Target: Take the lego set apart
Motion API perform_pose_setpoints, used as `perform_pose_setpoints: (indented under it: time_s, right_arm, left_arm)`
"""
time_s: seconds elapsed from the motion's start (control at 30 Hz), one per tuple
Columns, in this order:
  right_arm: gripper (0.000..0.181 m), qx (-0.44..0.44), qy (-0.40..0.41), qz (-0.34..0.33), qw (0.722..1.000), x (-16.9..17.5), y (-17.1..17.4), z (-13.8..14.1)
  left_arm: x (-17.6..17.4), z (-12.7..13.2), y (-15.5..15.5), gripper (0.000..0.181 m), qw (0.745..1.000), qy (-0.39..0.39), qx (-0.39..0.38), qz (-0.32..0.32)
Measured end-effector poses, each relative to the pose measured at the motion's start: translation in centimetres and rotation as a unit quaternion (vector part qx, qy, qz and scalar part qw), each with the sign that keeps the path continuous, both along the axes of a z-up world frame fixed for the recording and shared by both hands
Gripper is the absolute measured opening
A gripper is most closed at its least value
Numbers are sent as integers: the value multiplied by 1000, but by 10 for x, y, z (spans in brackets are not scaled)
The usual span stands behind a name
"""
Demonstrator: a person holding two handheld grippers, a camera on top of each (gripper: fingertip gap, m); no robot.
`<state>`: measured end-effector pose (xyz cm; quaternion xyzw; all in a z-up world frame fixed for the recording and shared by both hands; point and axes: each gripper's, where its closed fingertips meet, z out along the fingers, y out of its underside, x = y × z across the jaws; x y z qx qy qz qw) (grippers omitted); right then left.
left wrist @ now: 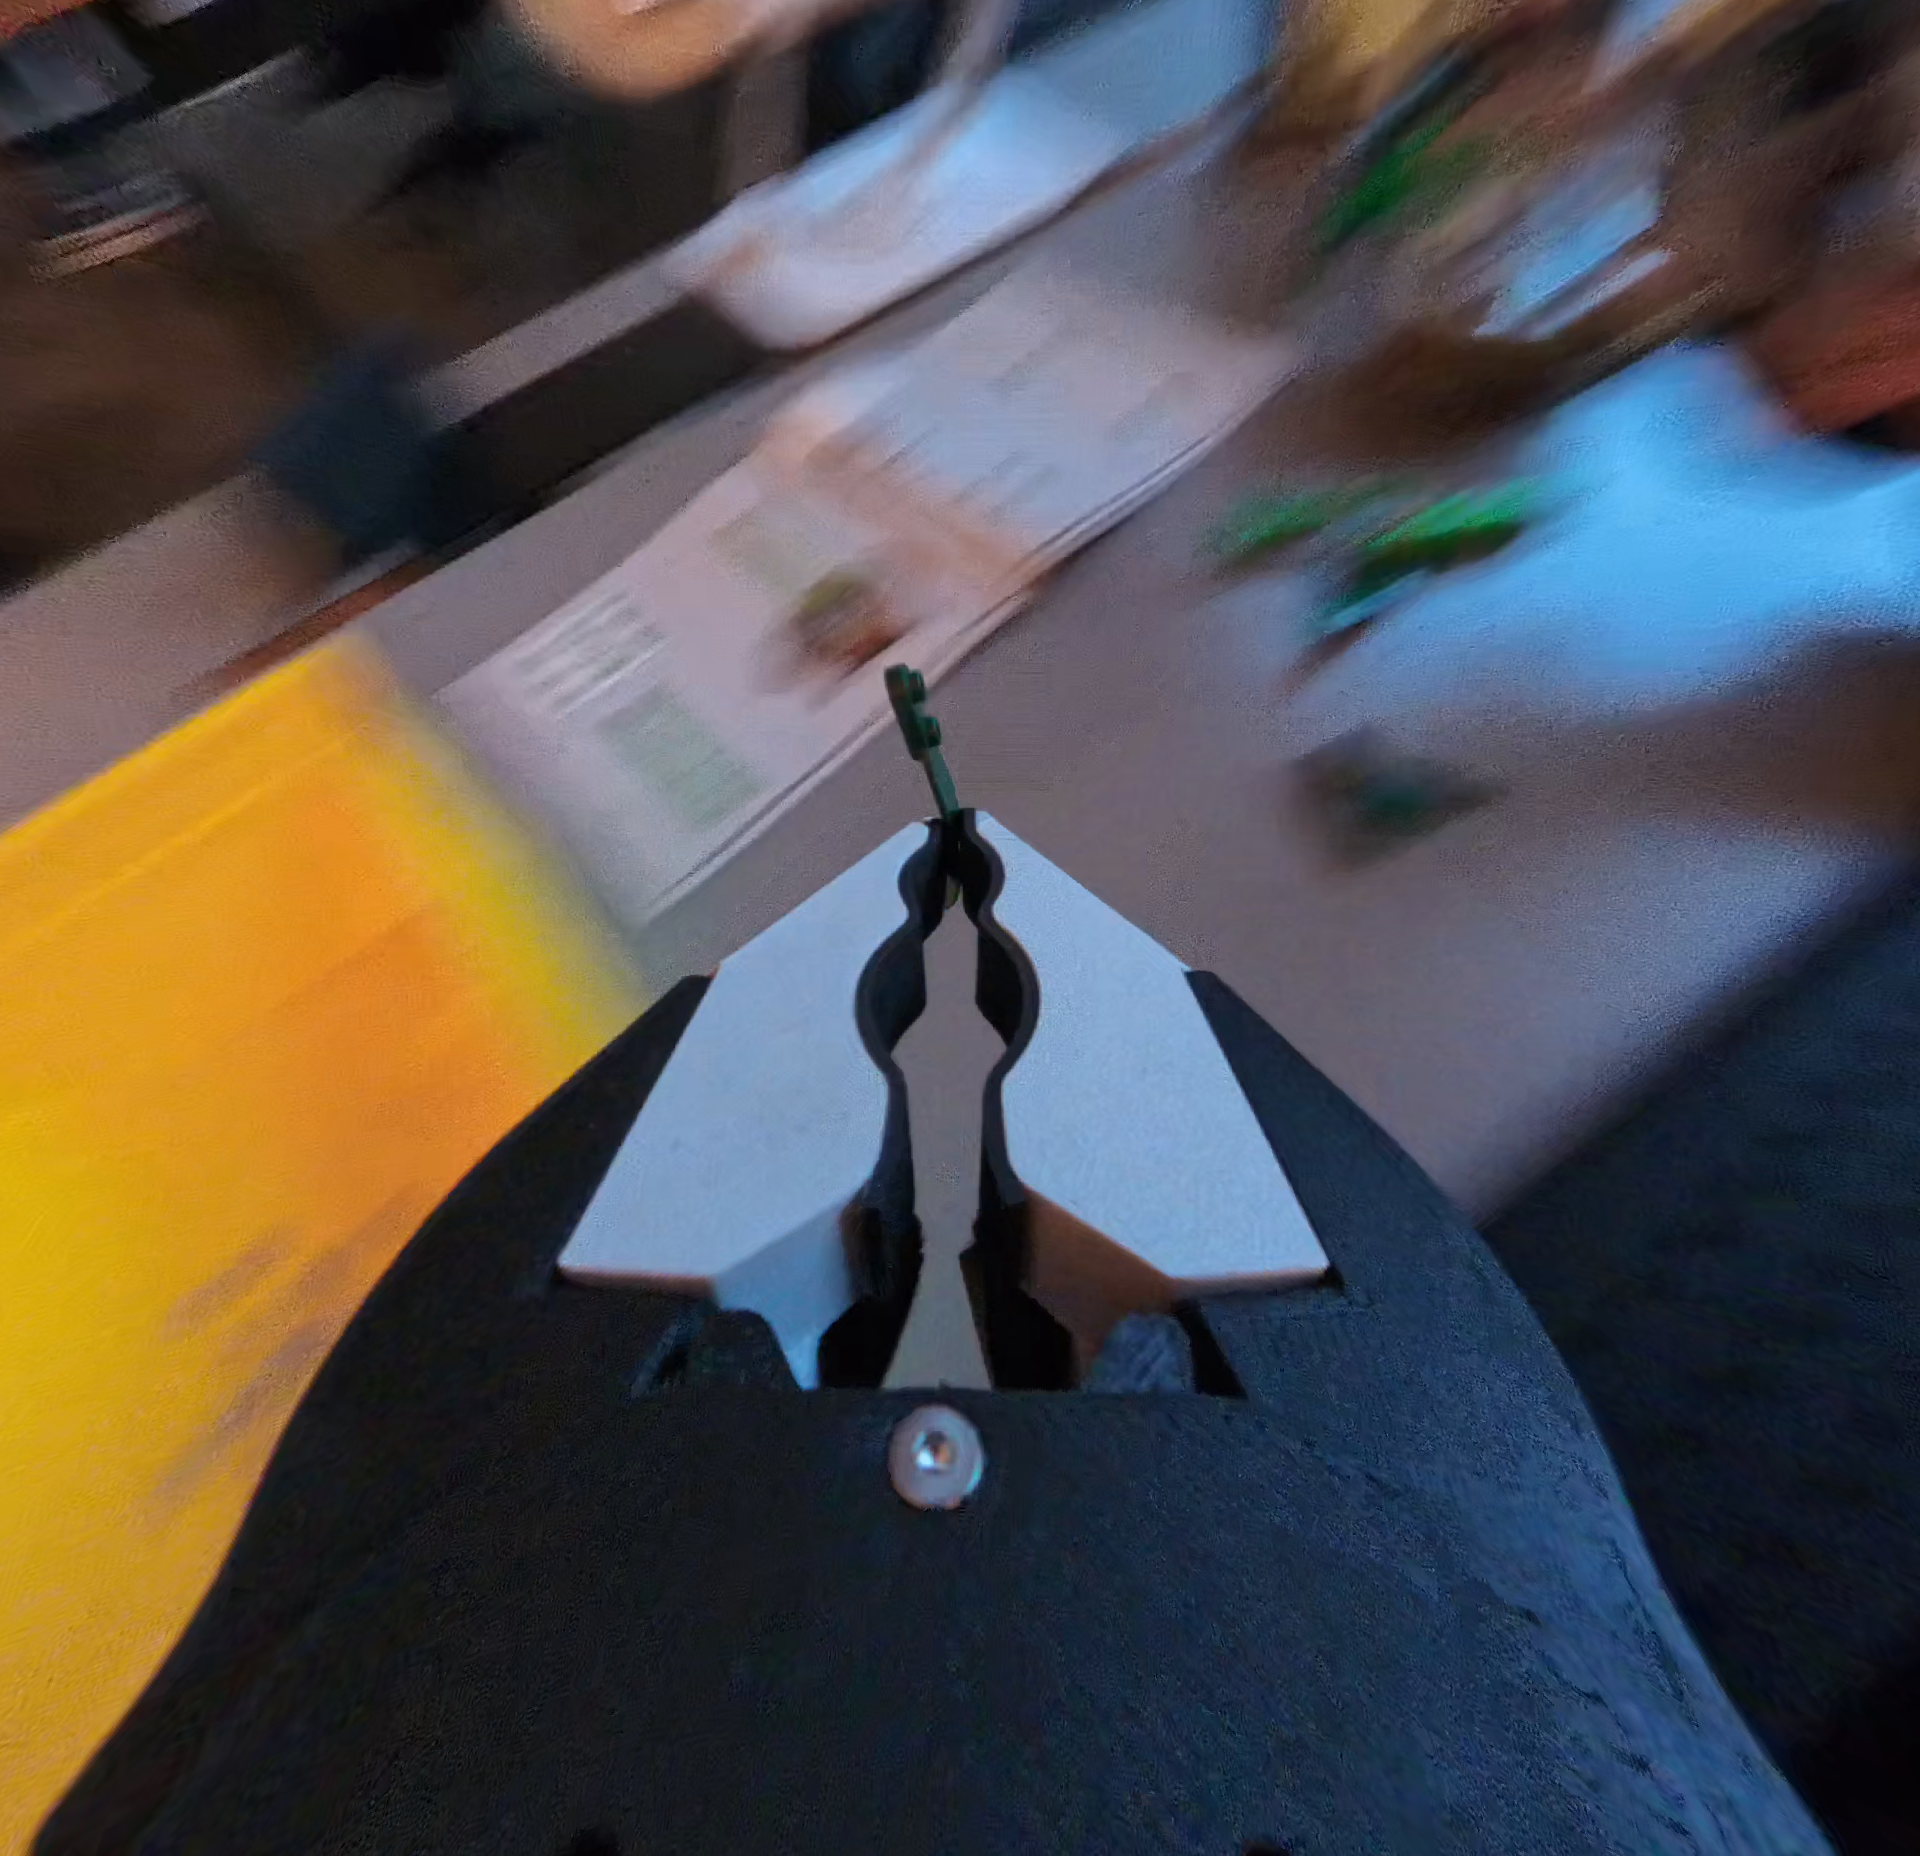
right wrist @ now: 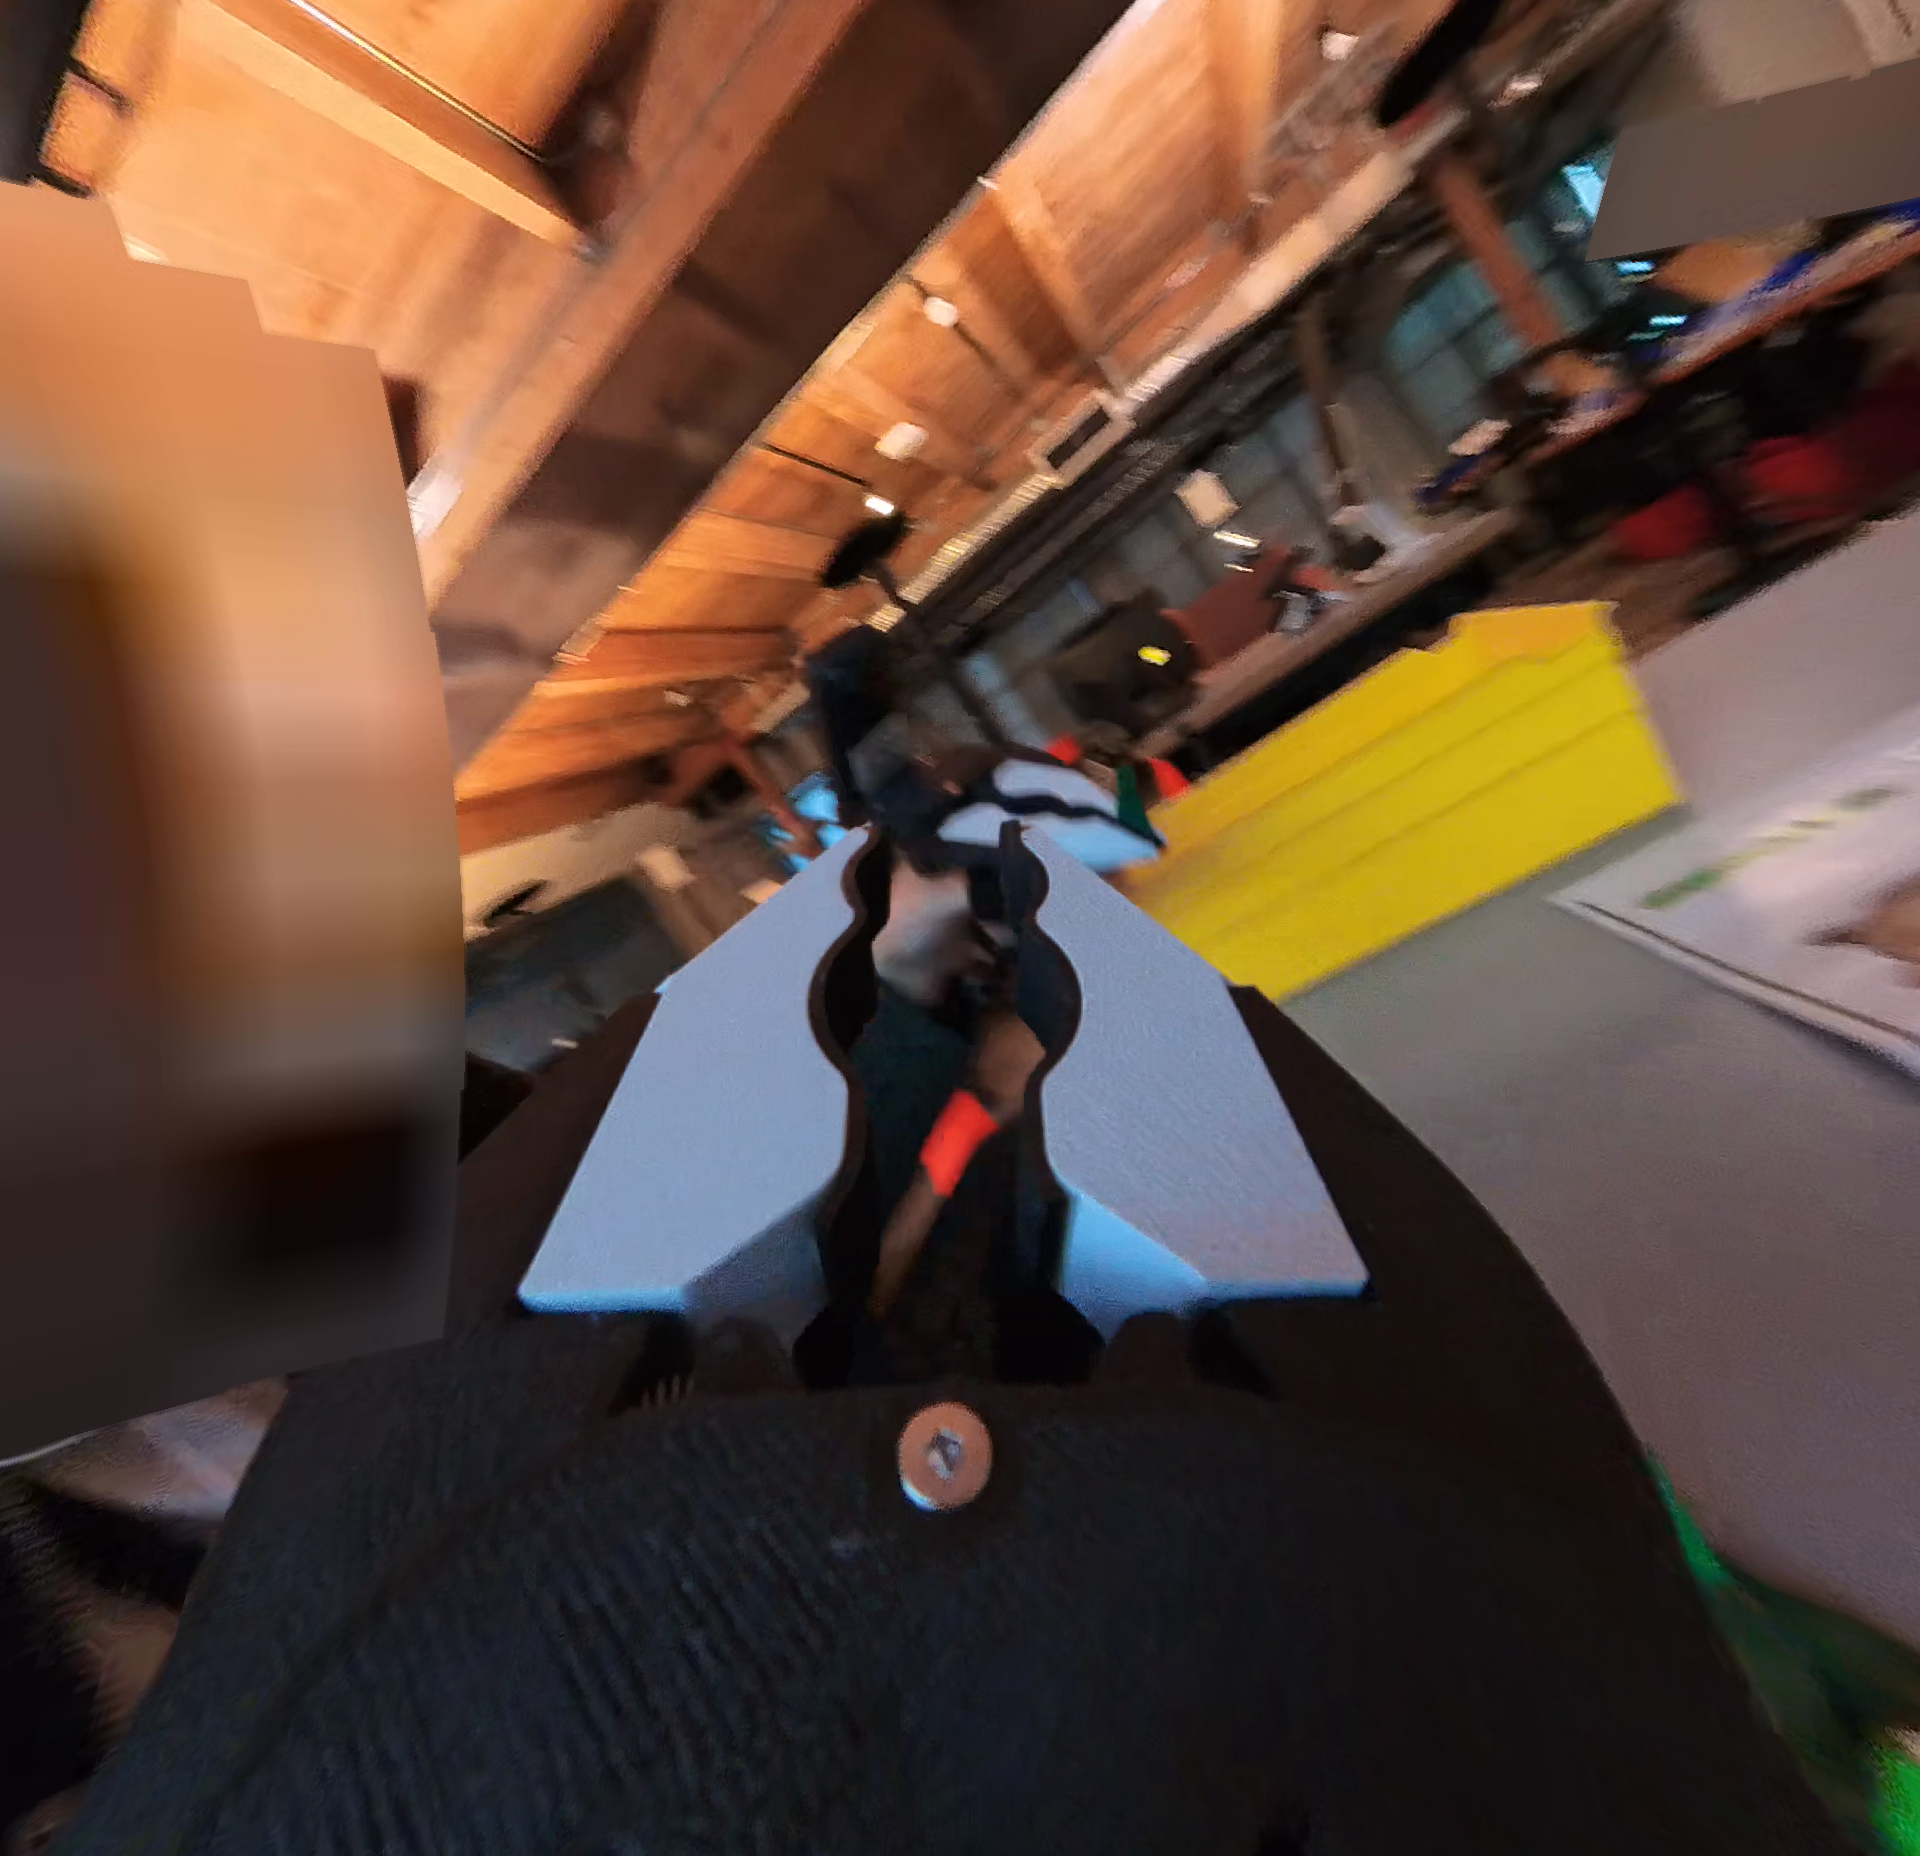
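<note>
Grey tabletop fills the lower ground of both views, heavily motion-blurred, beneath a timber ceiling. On it lie a yellow bin, an open instruction booklet and, further off, smeared green pieces on a pale blue sheet; whether these are loose or joined cannot be told. Left gripper is pinched closed on a thin dark-green lego piece, evidently already detached. Right gripper stands narrowly parted; whether it holds anything cannot be told. Judged so, disassembly is partly done.
</note>
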<state>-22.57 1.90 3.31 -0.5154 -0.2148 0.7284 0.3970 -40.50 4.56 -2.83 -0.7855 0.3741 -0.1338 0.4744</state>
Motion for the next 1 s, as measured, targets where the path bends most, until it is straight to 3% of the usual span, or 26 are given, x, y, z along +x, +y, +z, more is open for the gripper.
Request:
perform_pose_setpoints:
  time_s: [0.03,0.1,0.2,0.33,0.4,0.57,0.67,0.8,0.9,1.0]
  right_arm:
    - [19,5,-37,-22,999,-3,6,-10]
    - [20,17,-111,-43,993,-13,11,-31]
    - [24,38,-207,-36,977,-35,4,-60]
    - [29,74,-309,-18,948,-54,-11,-94]
    - [32,83,-353,-21,932,-55,-10,-111]
    - [36,114,-448,-29,886,-48,-5,-144]
    - [36,139,-497,-31,856,-41,-6,-154]
    - [36,143,-536,-6,832,-41,-16,-168]
    - [37,151,-573,1,806,-39,-17,-184]
    - [33,142,-571,-2,809,-44,-17,-188]
  left_arm:
    - [-58,-10,12,0,992,102,-4,80]
    - [-146,-33,15,0,957,211,-93,178]
    - [-190,-58,20,0,937,201,-186,216]
    - [-211,-84,28,1,921,221,-223,230]
    - [-210,-92,30,10,918,204,-249,231]
    - [-206,-75,40,32,932,130,-222,254]
    - [-187,-42,42,31,953,72,-148,256]
    - [-136,11,27,27,975,30,-19,219]
    - [-76,34,2,23,988,-16,23,153]
    - [4,33,-32,22,996,-89,-3,29]
